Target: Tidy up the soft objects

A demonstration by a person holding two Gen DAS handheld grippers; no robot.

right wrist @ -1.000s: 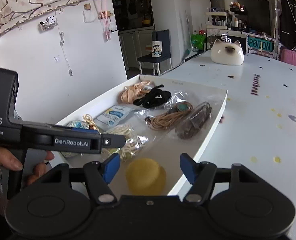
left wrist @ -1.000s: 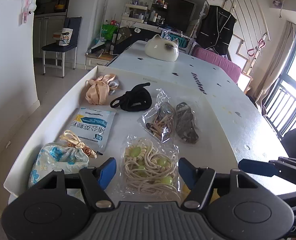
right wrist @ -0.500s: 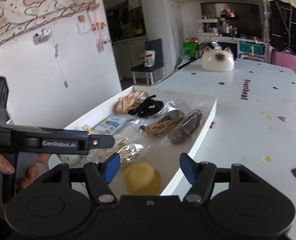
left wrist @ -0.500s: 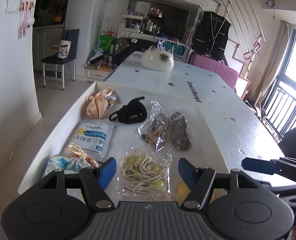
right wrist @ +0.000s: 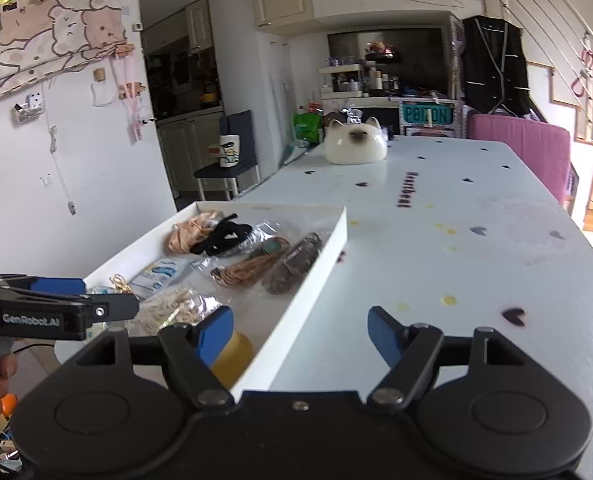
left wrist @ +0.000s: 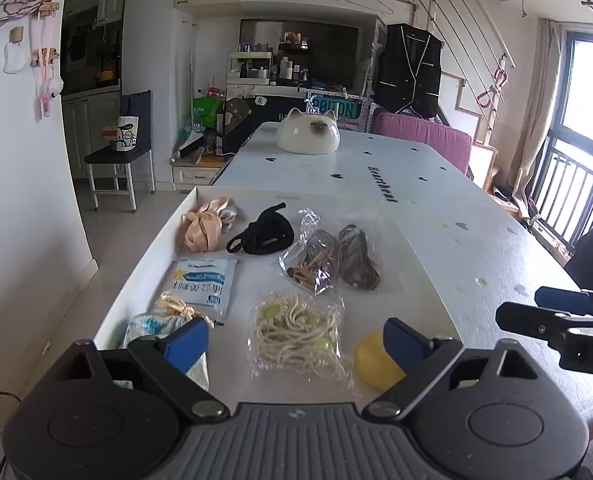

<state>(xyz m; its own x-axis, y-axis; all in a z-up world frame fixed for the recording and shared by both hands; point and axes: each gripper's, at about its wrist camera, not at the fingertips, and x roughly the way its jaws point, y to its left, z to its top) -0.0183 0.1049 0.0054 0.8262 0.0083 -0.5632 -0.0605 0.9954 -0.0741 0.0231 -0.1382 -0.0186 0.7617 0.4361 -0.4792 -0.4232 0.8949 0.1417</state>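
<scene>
The left gripper (left wrist: 296, 342) hangs above the near end of a white tray (left wrist: 144, 256), its blue-tipped fingers (left wrist: 186, 340) spread wide with nothing between them. Directly ahead of it lies a clear bag of cream cord with green beads (left wrist: 298, 330). Just beside its right finger sits a yellow sponge (left wrist: 374, 362), and by its left finger a blue flowered pouch with a gold drawstring (left wrist: 164, 322). Farther out from the gripper are a blue-and-white packet (left wrist: 202, 282), a bag of tan cord (left wrist: 312, 262) touching a bag of dark brown stuff (left wrist: 356, 258), then a black fabric piece (left wrist: 266, 232) and a peach fabric bundle (left wrist: 204, 226) at the far end.

The right gripper (right wrist: 300, 332) is also wide apart and holds nothing. It hangs over the tray's near right corner: its left finger is above the yellow sponge (right wrist: 232, 354) inside the tray, its right finger over the bare white tabletop (right wrist: 476, 248). The tray's right wall (right wrist: 316, 264) runs away from it, with the bagged cords and fabric pieces to the left of that wall. Far ahead on the tabletop stands a white cat-shaped ornament (right wrist: 354, 146).
</scene>
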